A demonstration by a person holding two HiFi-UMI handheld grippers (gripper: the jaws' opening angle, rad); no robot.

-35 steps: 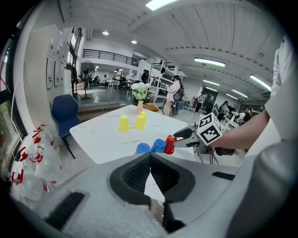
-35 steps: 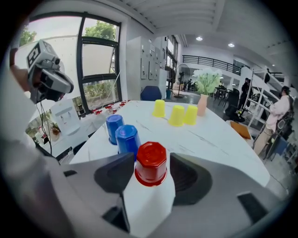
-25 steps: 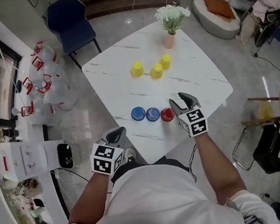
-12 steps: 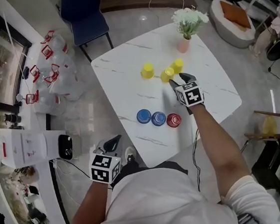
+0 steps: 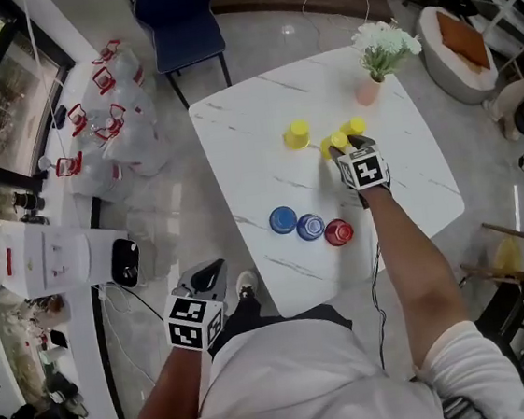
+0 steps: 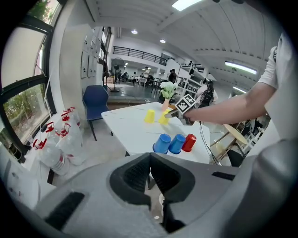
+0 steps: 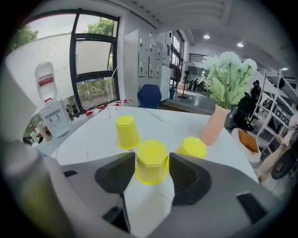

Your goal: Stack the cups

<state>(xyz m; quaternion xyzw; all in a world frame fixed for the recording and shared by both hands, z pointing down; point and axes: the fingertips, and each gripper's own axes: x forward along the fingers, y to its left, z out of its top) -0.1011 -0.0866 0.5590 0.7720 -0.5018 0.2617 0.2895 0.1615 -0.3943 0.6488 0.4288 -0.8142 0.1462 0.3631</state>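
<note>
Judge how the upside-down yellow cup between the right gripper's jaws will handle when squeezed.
The yellow cup looks thin-walled: probably light, may flex. Its tapered sides could slip from the right gripper, whose jaws have just been opening around it. Wide rim down, it should resist tipping.

R arm stretched fwd, right gripper [image 5: 338, 149] tilted down, jaws apart & just been opening w/ a yellow cup [image 7: 151, 163] between them. L arm tucked low, left gripper [image 5: 212, 273] closed, empty.

One overhead, two low views of table [image 5: 256, 157]
</note>
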